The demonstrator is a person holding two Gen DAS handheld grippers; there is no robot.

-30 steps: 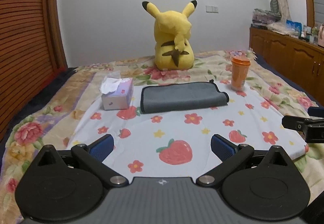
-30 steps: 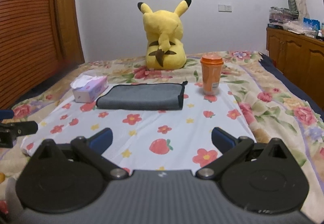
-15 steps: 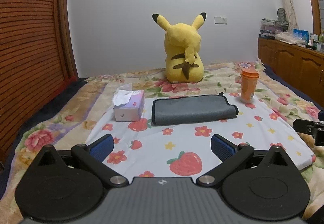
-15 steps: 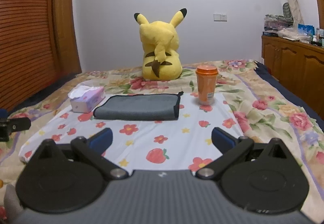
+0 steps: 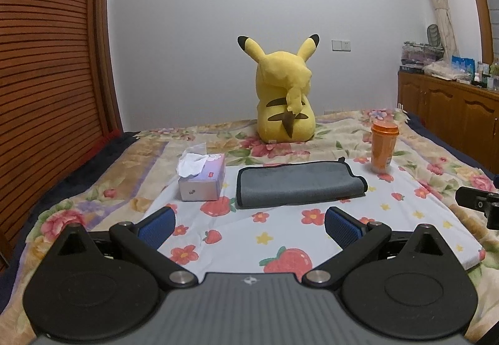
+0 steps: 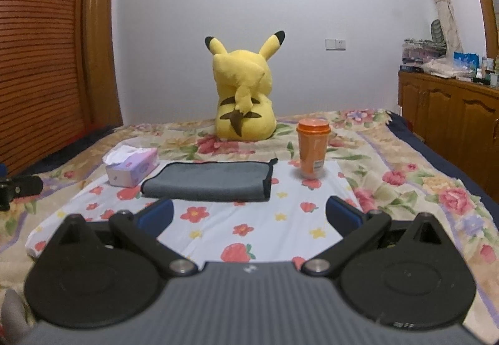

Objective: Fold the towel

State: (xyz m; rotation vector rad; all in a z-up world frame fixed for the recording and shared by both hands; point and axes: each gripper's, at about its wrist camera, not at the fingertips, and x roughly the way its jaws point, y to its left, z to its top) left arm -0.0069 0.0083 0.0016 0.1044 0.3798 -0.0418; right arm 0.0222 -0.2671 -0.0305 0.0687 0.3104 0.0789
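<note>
A grey towel with a black hem [image 5: 297, 182] lies folded flat on the white flowered cloth [image 5: 280, 229] on the bed; it also shows in the right wrist view [image 6: 209, 180]. My left gripper [image 5: 248, 226] is open and empty, well short of the towel's near edge. My right gripper [image 6: 248, 215] is open and empty, also short of the towel. The tip of the right gripper shows at the right edge of the left wrist view [image 5: 477, 204], and the left one at the left edge of the right wrist view [image 6: 18, 189].
A tissue box [image 5: 202, 179] stands left of the towel and an orange cup [image 5: 383, 147] right of it. A yellow plush toy [image 5: 285, 98] sits behind. A wooden cabinet [image 5: 452, 114] runs along the right wall, slatted wood panels [image 5: 46, 80] on the left.
Both grippers have drawn back and tilted up, so the towel and bed sit lower and farther in both views. The towel has not moved. Both stay open.
</note>
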